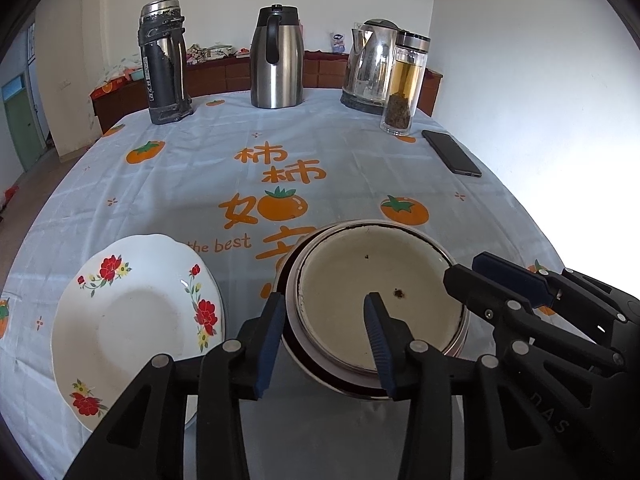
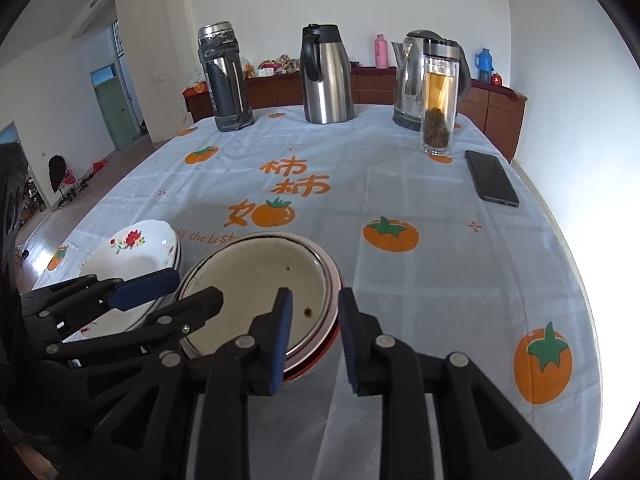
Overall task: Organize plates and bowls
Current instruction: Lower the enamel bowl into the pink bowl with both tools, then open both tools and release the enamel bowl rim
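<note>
Bowls (image 1: 380,300) sat between your tools: left tool (image 1: 326,338) and right tool (image 2: 314,340) each straddled a rim, fingers apart; surface (image 2: 440,280) lay open rightward.

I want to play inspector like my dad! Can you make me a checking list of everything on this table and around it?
Surface: tablecloth, pale blue, with orange persimmon prints and writing.
Job's things: enamel bowl, red outside, dark specks inside; flowered plate beside it, on another dish.
Clutter: black thermos, steel carafe, electric kettle, glass tea bottle, phone.
Grippers: left gripper open, straddling the bowl's left rim; right gripper open, straddling its right rim.
Cables: nothing seen.
Surroundings: white walls, wooden cabinet, green door.
</note>
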Motion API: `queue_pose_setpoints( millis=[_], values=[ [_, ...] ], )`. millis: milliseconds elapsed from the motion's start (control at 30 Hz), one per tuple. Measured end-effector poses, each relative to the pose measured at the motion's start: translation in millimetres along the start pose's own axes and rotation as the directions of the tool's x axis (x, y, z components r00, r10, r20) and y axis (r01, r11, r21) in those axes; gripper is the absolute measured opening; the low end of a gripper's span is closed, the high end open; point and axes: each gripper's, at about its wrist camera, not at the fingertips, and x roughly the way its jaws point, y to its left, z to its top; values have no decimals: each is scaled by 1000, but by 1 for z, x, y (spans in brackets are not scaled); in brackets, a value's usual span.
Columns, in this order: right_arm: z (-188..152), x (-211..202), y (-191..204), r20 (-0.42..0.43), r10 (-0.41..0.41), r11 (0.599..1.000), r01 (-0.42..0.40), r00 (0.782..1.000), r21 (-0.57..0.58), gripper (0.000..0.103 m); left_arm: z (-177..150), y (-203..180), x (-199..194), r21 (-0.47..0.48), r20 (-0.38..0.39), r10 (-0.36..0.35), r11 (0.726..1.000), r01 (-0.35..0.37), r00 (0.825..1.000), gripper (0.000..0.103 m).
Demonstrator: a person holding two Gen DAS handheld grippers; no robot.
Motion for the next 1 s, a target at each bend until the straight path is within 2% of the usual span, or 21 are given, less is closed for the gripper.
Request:
queue_pose_setpoints(
  millis=[167,333,500,567,700,767,1000],
  values=[
    [1,-6,-1,19,-6,1000,6,1000,4,35,-1,2,-4,-4,4,0,1000,0,1000,44],
    [-2,-10,0,27,-5,1000,5,1000,6,39,-4,4,-8,-8,6,7,1000,-7,1000,50],
    [-5,-19,-5,57,-5,1000,3,998,27,46,-6,10,-14,-28,22,16,999,-16,1000,69],
    [-6,-21,-7,66,-7,999,4,998,41,52,-5,10,-15,-31,23,13,999,-12,1000,70],
    [-8,-23,-8,70,-12,999,9,997,43,54,-6,10,-17,-18,28,18,1000,-17,999,70],
    [-10,-24,-9,71,-19,999,16,997,43,59,-7,11,-18,-20,26,15,1000,-15,1000,70],
    [-16,-23,-13,67,-28,998,25,997,55,59,-8,10,-17,-19,24,15,1000,-14,1000,70]
  ],
)
